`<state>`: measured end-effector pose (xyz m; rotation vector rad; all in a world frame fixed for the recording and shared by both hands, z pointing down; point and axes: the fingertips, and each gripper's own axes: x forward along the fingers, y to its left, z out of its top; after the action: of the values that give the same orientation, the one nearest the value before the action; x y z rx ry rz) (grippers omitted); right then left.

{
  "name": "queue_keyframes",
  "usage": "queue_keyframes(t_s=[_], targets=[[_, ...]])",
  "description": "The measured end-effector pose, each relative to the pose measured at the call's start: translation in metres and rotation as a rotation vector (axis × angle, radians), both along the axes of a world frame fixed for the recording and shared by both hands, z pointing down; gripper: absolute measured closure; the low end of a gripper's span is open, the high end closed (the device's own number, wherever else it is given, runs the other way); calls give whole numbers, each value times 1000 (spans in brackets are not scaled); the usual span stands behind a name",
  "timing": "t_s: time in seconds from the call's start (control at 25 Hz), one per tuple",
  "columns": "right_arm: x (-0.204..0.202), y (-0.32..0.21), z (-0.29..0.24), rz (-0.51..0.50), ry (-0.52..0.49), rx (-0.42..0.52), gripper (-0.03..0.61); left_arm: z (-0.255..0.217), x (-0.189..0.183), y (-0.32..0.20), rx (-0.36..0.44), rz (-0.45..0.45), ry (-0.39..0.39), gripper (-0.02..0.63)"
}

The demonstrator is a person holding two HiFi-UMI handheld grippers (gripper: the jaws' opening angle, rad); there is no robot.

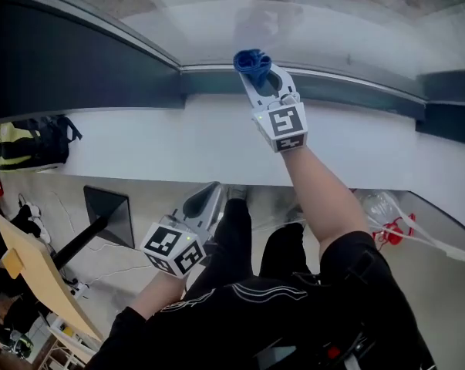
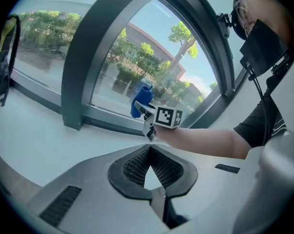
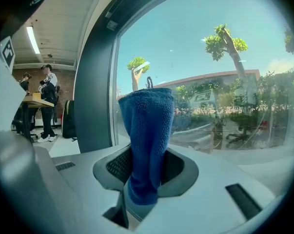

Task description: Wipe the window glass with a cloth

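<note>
Right gripper (image 1: 257,79): raised over the counter with the arm stretched forward, its jaws pointing at the bottom of the pane.
Right jaws: slightly spread and pinching a folded blue terry cloth (image 3: 147,130). The cloth fills the gap between the two black pads and stands up past their tips.
Blue cloth, place: its bunched top sits at the lower edge of the clear window glass (image 1: 332,21), just above the bottom rail. No view shows whether it is pressed to the glass or just short of it.
Left gripper (image 2: 149,167): held low, beside the person's legs and below the front edge of the counter, well apart from the glass.
Left jaws: pressed together at the tips with nothing between them. Only a small triangular gap is left further back between the ribbed pads.
Edges near the cloth: the dark grey window frame (image 1: 78,60) runs right under the cloth as a horizontal rail. A broad upright post of the same frame stands to the cloth's left in the right gripper view.
Open room: bare glass extends to the right of the cloth and upward from it. The white window-ledge counter (image 1: 178,141) lies bare under the right arm.
Far left: a black and yellow backpack (image 1: 24,145) rests at the left end of the counter, well apart from both grippers.
</note>
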<state>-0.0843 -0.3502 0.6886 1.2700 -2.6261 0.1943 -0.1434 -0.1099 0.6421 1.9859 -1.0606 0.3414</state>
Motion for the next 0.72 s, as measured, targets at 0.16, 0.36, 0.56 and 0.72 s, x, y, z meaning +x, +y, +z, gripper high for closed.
queue_keyframes(t_s=[0.16,0.36,0.56,0.72], targets=[[76,4,-1,44,29,22,463,6,52,1,-5,55,1,607],[182,10,-6,148,45,36,463,9,124,9,-26,156,13,607],[285,13,-11,223,61,56,463,18,186,25,-55,193,10,607],[380,12,-8,323,92,62,463,25,229,34,-83,211,15,607]])
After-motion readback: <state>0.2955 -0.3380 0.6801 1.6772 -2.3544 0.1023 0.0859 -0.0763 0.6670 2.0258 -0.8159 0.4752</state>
